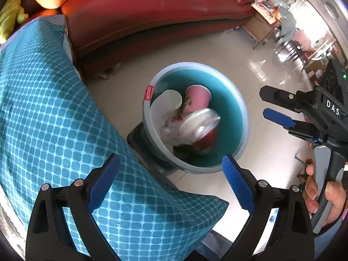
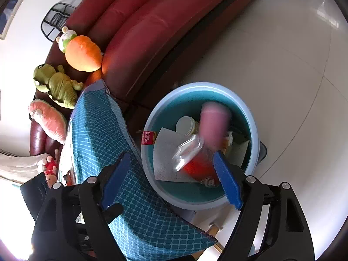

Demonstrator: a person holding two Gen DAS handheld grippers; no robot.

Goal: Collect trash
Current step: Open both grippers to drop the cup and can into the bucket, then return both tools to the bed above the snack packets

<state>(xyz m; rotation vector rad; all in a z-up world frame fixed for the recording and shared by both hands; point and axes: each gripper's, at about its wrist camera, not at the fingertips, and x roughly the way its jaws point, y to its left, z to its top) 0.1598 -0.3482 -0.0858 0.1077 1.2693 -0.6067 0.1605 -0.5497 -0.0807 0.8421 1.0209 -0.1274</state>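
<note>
Both units hover over the blue bin, which stands on the pale tiled floor just beside a teal checked cushion and in front of a red sofa.

Left hand-held gripper: jaws spread wide, nothing between the pads. The bin lies directly ahead and below.

Right hand-held gripper: jaws spread, nothing pinched. In the left wrist view it enters from the right, a hand on its grip.

Trash is in the bin: a pink cup, a white cup, a clear lidded cup with red contents and white paper. The pink and clear cups are blurred in the right wrist view; whether they are at rest cannot be told.

Judgement: this load appears deposited. No further trash is visible within reach; the next move likely calls for turning away from the bin. Neither hand is clearly nearer to any remaining item.

Room: soft toys on the sofa; bright furnished space beyond.
</note>
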